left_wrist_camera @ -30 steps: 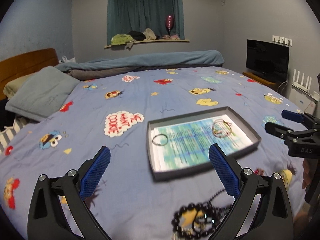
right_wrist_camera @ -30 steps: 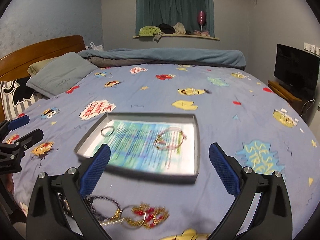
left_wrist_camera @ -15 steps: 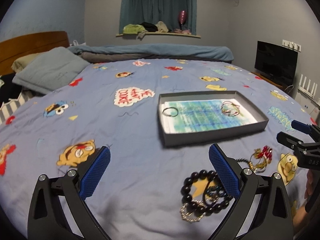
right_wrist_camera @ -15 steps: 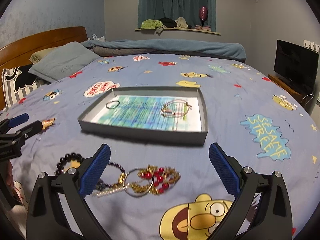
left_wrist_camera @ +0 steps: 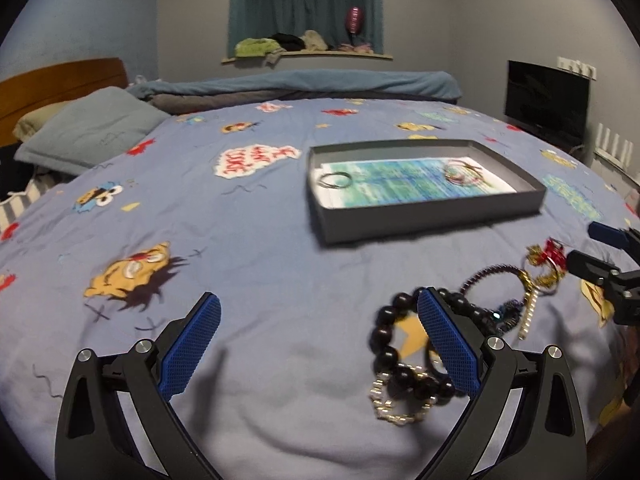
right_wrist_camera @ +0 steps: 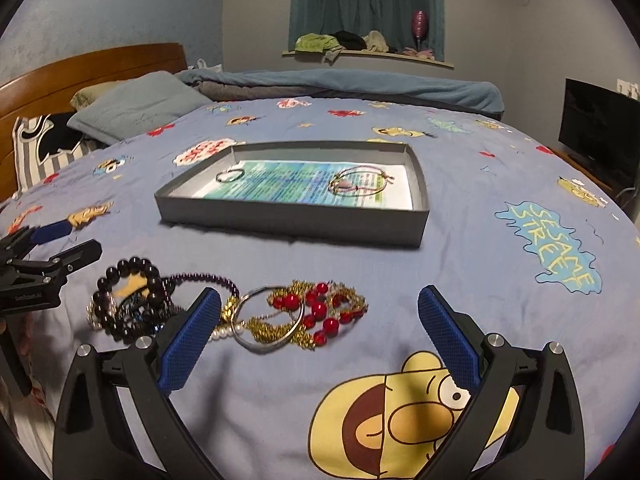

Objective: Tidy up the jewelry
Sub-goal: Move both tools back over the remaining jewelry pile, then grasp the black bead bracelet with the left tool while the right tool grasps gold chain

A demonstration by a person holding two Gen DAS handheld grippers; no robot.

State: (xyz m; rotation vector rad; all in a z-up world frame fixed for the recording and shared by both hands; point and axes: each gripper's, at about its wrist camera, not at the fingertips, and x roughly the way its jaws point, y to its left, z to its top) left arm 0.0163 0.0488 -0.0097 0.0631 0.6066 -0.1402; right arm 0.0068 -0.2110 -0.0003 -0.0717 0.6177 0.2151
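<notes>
Blue-padded and spread wide with nothing between its pads, the left gripper (left_wrist_camera: 318, 344) hovers low over the cartoon-print bedsheet (left_wrist_camera: 240, 264), and at its 2 o'clock lies the black bead bracelet (left_wrist_camera: 404, 356), partly hidden behind the right-hand pad. Just beside it, in the right wrist view, a dark purple bead strand (right_wrist_camera: 200, 280) tangles with a plain silver bangle (right_wrist_camera: 268, 320) and a gold chain with red beads (right_wrist_camera: 316, 308) (the whole heap touches, piece upon piece). Farther up the bed at 12 o'clock sits the grey tray (right_wrist_camera: 292, 218), lined with a printed sheet; a small dark ring (right_wrist_camera: 230, 175) rests at its left end and a thin pinkish bracelet (right_wrist_camera: 360, 182) at its right. Lowest on the right, the right gripper (right_wrist_camera: 318, 344) also stands released and empty, the heap at its 11 o'clock.
</notes>
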